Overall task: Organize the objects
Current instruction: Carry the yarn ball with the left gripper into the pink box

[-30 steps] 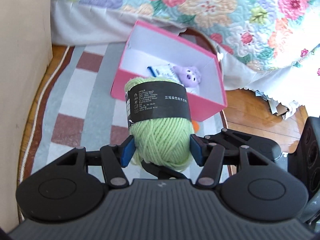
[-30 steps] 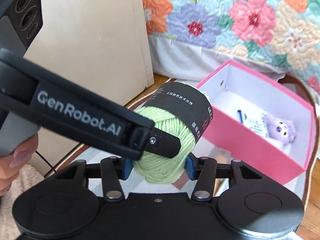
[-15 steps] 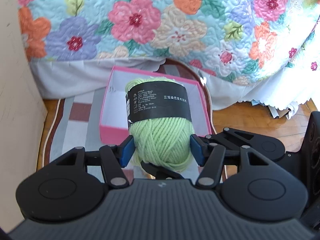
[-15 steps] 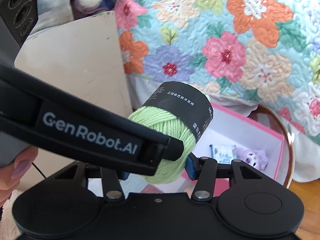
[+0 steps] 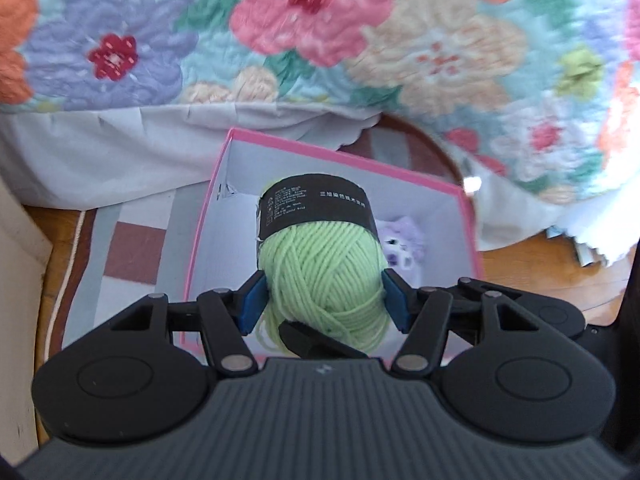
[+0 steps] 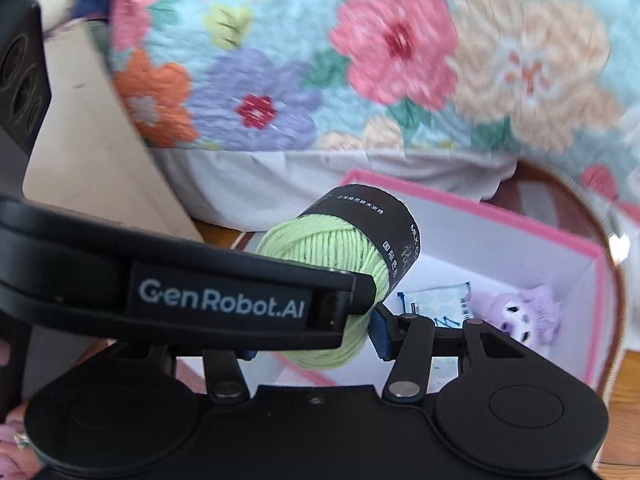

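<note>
Green yarn [image 5: 322, 268], banded in black, is held by both grippers at once, above the open pink box [image 5: 466, 216]; left gripper [image 5: 322, 300] is clamped on its sides, blue pads [image 5: 252, 302] pressed into the wool; right gripper [image 6: 316, 332] is closed on the same ball from another angle, one pad hidden behind the left gripper's finger, which crosses the right wrist view; inside the box a purple plush [image 6: 528, 314] and a paper packet [image 6: 436, 300] are seen lying on the white floor; box is set on a checked rug [image 5: 132, 256], just beside a floral quilt [image 5: 304, 36]; surroundings are motion-blurred.
</note>
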Demonstrator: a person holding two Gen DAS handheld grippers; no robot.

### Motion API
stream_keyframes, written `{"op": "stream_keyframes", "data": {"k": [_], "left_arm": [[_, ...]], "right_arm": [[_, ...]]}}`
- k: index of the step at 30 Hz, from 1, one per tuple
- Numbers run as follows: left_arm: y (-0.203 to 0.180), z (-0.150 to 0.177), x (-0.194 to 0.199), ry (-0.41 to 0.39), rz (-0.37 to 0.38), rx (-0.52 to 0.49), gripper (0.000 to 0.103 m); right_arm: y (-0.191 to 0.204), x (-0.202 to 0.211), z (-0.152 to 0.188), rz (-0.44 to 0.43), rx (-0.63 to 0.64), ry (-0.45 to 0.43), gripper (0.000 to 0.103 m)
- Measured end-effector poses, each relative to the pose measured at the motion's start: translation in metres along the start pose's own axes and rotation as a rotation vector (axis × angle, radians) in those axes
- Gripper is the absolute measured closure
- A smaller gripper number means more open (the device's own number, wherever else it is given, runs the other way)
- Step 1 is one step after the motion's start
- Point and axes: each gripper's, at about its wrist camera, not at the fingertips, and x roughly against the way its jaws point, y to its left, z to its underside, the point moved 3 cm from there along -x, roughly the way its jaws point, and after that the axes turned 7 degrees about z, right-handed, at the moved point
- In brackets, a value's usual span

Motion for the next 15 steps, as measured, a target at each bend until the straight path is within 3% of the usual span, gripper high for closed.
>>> {"op": "stream_keyframes", "data": {"k": [4,6,8,15], "left_arm": [[0.016,-0.007,-0.041,0.049,-0.067,0.010,0.047],[0.023,-0.006,-0.053,0.075,-0.097,0.024,0.047],[0.032,-0.005,-0.060,0.094,-0.113,0.041,0.049],[0.035,-0.001,-0.069,0.118,-0.171,0.004,0.053]], "right_arm": [[-0.016,-0.039,0.000,-0.061,-0.077,0.071,0.047],[-0.013,-0.051,0.004,-0.064,-0.056,0.085,0.047],[-0.009,-0.062,0.009,-0.068,-0.021,0.095,0.047],[-0.022,-0.081,0.018,-0.135,-0.125,0.131,0.047]]}}
